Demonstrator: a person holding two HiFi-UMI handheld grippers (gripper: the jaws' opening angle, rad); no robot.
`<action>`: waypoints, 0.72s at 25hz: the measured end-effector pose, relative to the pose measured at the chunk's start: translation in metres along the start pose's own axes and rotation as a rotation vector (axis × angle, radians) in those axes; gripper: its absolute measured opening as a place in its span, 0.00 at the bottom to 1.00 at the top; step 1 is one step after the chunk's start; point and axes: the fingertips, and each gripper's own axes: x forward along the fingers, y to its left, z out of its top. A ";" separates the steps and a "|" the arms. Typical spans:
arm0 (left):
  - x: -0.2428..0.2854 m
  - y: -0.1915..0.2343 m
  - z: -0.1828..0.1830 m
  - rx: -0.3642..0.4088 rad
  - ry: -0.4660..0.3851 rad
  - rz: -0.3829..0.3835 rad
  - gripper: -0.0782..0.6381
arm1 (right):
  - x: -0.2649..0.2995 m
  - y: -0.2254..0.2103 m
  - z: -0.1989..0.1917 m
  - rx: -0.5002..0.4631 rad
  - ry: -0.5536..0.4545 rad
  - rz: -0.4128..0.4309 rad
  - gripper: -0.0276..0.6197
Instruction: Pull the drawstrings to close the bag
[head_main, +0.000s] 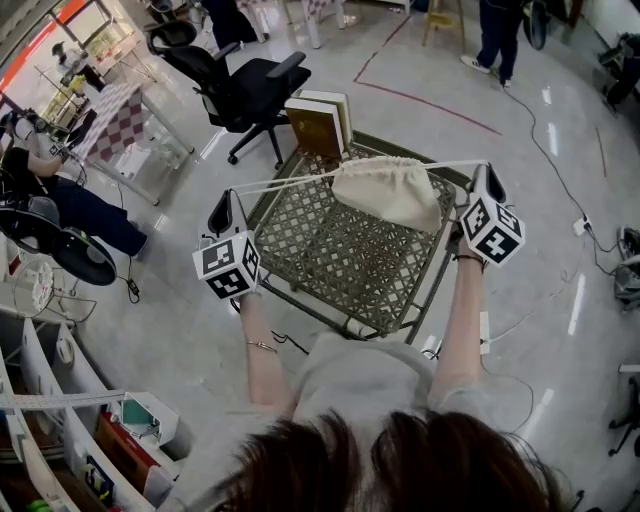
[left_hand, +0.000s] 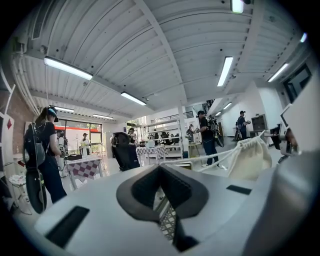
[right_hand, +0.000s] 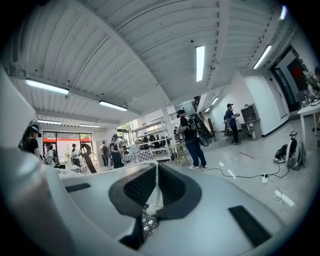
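Now your left gripper (head_main: 228, 200) and right gripper (head_main: 482, 172) both have their jaws closed tight on the drawstrings (head_main: 290, 181), which are stretched taut between them. The cream bag (head_main: 385, 190) is gathered shut on the strings, nearer your right gripper, over the metal lattice table (head_main: 330, 262).

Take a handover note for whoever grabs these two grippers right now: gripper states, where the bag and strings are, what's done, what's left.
Left gripper: shut on the left drawstring.
Right gripper: shut on the right drawstring.
Both strings run taut to the cream bag, over the far side of the lattice table, near the books.
Done: bag mouth looks gathered shut.
Left: probably check the cinch, then release.
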 end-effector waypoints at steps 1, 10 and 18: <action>0.000 0.000 0.000 0.001 0.000 0.000 0.14 | 0.000 0.000 -0.001 0.001 0.000 0.003 0.08; -0.004 0.002 0.000 0.016 -0.010 0.001 0.15 | -0.004 0.005 0.000 -0.015 -0.016 0.015 0.08; -0.009 0.003 -0.002 0.025 -0.009 0.004 0.15 | -0.009 0.007 0.002 -0.036 -0.022 0.020 0.08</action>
